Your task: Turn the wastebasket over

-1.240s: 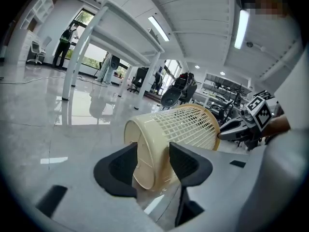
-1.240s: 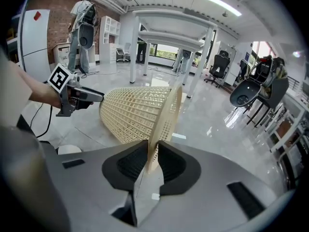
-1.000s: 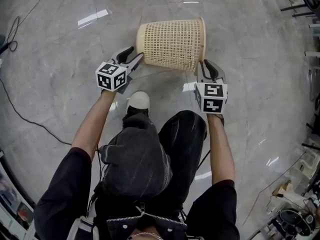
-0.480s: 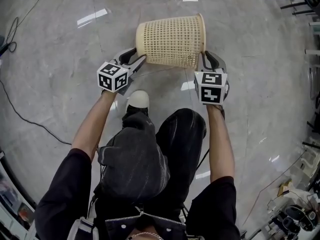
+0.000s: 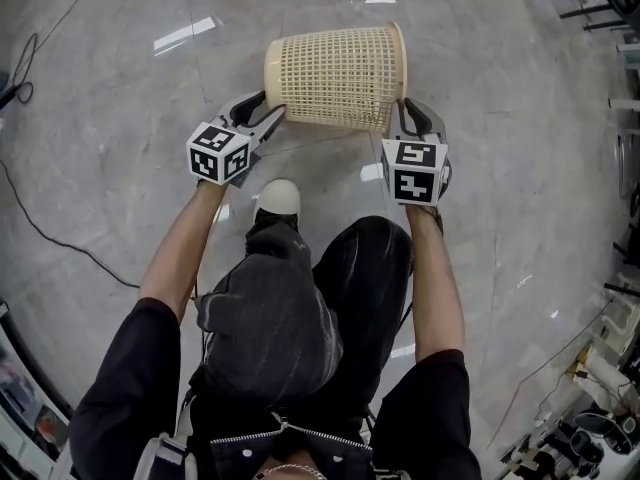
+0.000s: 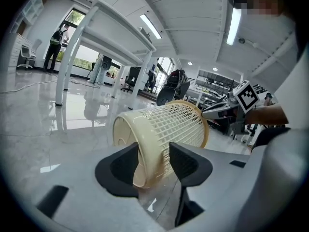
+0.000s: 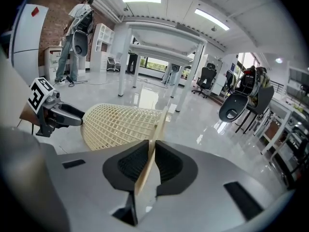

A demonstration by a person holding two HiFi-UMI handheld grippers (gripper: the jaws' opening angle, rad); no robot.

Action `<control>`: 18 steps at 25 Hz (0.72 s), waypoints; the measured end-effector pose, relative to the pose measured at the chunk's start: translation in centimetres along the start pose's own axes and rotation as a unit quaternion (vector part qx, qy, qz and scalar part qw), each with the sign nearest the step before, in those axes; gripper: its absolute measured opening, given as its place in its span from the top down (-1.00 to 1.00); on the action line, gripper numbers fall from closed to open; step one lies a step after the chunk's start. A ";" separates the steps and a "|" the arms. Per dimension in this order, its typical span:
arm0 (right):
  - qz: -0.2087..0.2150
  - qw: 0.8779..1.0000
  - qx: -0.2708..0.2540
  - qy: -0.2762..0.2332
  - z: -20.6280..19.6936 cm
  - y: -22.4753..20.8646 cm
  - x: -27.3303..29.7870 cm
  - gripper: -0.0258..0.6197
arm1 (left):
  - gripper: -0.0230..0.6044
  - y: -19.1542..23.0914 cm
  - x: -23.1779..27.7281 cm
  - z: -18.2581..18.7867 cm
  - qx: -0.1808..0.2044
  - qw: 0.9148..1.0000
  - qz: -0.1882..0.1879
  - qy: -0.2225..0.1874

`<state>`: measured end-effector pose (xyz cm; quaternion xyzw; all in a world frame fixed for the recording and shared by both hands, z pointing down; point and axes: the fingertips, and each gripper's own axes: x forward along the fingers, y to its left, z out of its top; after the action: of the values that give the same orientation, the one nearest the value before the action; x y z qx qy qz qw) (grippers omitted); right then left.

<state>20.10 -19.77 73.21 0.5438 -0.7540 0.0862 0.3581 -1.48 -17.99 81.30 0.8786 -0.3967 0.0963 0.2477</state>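
Left claw [image 5: 266, 109] is clamped on the base edge of the wastebasket [image 5: 335, 76] — a cream lattice tub turned sideways between the two claws, base left, mouth right, ahead of the person's knees. The right claw [image 5: 408, 108] has just been closing on the flared rim, which sits between its pads. Glossy floor [image 5: 120, 118] lies open all round; a shoe [image 5: 278, 198] is near below, a cable [image 5: 45, 236] well left. Only the left gripper view shows the solid base — the right gripper view shows the rim edge-on.
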 end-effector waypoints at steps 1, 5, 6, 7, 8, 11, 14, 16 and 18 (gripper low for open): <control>0.002 1.000 0.004 -0.002 0.2 0.1 0.1 0.77 | 0.31 0.2 -0.3 0.5 0.003 1.000 0.003 -0.003; 0.012 1.000 0.012 -0.008 0.9 1.0 1.0 0.77 | 0.31 1.2 -1.9 2.5 0.028 0.999 0.018 -0.010; 0.016 1.000 0.013 -0.010 1.2 1.5 1.3 0.77 | 0.31 1.7 -2.5 3.0 0.035 0.999 0.022 -0.011; 0.019 1.000 0.014 -0.012 1.6 2.1 1.7 0.77 | 0.31 2.2 -3.2 3.5 0.041 0.999 0.028 -0.012; 0.022 1.000 0.014 -0.015 1.9 2.8 2.1 0.77 | 0.31 2.8 -3.9 4.0 0.046 0.998 0.034 -0.014; 0.034 0.999 0.021 -0.018 3.0 4.7 3.0 0.77 | 0.31 4.3 -5.8 5.2 0.049 0.997 0.054 -0.018; 0.047 0.999 0.010 -0.021 4.1 6.4 3.8 0.76 | 0.31 5.4 -7.7 6.3 0.053 0.996 0.070 -0.023; 0.053 0.998 0.002 -0.019 4.4 7.3 4.2 0.75 | 0.31 5.7 -8.8 7.3 0.059 0.995 0.078 -0.029; 0.055 0.998 -0.005 -0.015 4.4 7.9 4.7 0.75 | 0.31 5.7 -9.5 8.4 0.066 0.994 0.082 -0.038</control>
<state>10.44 -22.48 75.00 0.5011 -0.7884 0.0934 0.3444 -12.33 -19.31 72.67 0.8607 -0.4693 0.1082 0.1653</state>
